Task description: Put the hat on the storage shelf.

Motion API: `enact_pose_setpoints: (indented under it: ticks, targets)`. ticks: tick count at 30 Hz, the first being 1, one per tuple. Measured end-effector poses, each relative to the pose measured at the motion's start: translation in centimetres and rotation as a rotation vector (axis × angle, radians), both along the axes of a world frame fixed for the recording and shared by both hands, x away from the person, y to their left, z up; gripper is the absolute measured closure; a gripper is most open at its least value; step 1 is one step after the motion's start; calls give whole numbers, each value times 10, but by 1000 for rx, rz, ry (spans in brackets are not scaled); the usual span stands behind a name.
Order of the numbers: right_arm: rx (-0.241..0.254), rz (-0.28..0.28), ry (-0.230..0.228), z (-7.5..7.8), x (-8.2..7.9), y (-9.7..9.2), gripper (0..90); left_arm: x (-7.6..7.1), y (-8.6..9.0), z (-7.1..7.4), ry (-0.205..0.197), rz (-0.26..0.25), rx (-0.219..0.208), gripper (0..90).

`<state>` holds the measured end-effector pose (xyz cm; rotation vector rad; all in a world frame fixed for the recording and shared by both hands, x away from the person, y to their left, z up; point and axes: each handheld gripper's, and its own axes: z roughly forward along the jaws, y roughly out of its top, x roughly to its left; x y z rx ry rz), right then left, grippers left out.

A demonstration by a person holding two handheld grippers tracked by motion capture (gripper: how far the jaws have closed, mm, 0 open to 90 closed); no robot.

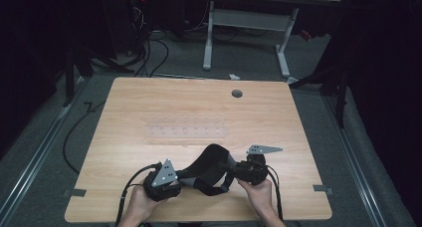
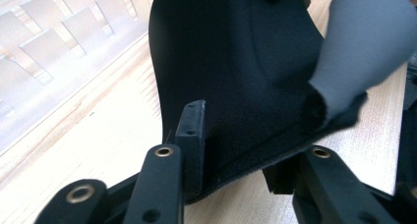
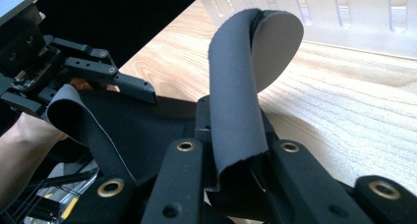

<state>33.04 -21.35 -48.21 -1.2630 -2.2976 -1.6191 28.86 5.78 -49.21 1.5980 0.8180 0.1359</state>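
I had the black cloth (image 1: 209, 167) stretched between my two grippers at the lower middle of the high view, above the table (image 1: 149, 112). My right gripper (image 3: 236, 160) clenched a rolled edge; my left gripper (image 2: 236, 160) pinched the other end. Grey-lined and limp, it seemed mid-fold; next I would need to bring the ends together evenly.

Both hands sit at the near edge, close together; the left gripper (image 1: 171, 179) points right, its jaws clamped on black fabric (image 1: 211, 167); the right gripper (image 1: 239, 172) points left, its jaws pinching the same fabric.
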Motion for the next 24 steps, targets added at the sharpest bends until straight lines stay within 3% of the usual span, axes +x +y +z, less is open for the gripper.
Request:
enact_pose_setpoints:
  ticks: [7, 13, 14, 19, 20, 24]
  targets:
    - [24, -14, 17, -4, 9, -2, 735, -3, 2, 4, -19, -57, -29, 858]
    - [55, -49, 15, -3, 13, -6, 631, -2, 3, 7, -26, -72, -61, 870]
    - [80, -61, 2, 0, 13, -9, 593, -2, 4, 8, -22, -76, -64, 870]
    - [96, -97, -29, 5, 10, -17, 536, -2, 8, 11, -13, -68, -104, 870]
    - [86, -121, -53, 6, 8, -24, 523, 0, 12, 15, 1, -54, -137, 870]
    - [55, -158, -61, 4, 7, -35, 506, 3, 17, 17, 10, -45, -173, 870]
